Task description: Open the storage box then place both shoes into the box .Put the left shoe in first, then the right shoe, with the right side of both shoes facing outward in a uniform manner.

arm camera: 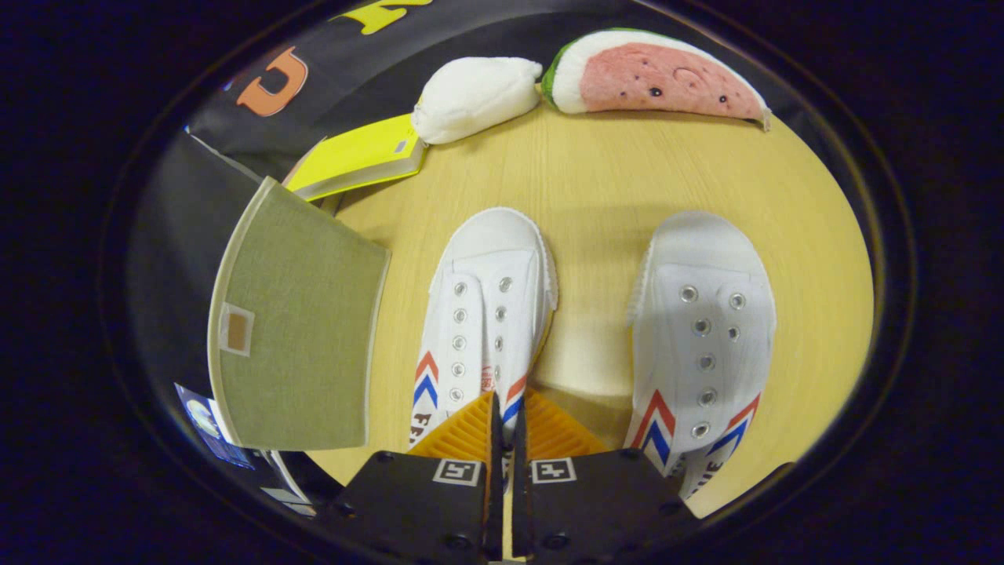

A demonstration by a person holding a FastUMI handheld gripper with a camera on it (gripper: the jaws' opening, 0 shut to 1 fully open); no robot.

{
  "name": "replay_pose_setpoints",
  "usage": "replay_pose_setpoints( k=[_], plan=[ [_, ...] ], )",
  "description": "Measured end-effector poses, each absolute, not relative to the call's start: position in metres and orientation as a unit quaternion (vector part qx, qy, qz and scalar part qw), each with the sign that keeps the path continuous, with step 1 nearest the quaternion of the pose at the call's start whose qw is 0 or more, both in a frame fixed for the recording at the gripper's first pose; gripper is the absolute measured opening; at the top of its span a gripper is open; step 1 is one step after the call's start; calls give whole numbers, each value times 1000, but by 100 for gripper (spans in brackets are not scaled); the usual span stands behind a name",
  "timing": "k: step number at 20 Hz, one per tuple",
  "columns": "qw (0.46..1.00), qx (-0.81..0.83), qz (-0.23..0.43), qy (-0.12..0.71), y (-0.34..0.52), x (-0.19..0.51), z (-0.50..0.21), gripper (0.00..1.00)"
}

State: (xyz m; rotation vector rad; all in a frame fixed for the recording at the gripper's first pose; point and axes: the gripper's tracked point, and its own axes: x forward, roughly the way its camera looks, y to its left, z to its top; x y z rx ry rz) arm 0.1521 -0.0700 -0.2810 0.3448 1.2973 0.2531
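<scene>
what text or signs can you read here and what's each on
"FE": side of the white canvas shoe at the gripper, whose fingers sit nearly together over its rear; the rest is hidden.
Letters on the other white canvas shoe: too blurred to read.
Red tongue mark, yellow book sticker: too small to read.

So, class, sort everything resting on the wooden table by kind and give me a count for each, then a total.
White shoes: 2, left one just ahead of the closed gripper, right one
Plush toys: 2, watermelon slice, white plush
Yellow book: 1
Storage box: 1
Total: 6
</scene>
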Motion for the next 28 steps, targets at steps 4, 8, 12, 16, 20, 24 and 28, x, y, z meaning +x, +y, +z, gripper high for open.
replay_pose_setpoints(
  k=[4,8,12,16,20,24,28],
  plan=[
    [763,210,118,599,-67,150,-277,8],
    [784,202,106,578,-67,152,-258,8],
    [806,198,117,546,-59,131,-205,8],
    [821,202,136,517,-32,116,-150,8],
    [829,214,139,497,6,109,-106,8],
    [839,201,134,488,44,113,-83,7],
    [836,213,148,483,98,127,-78,8]
  ],
)
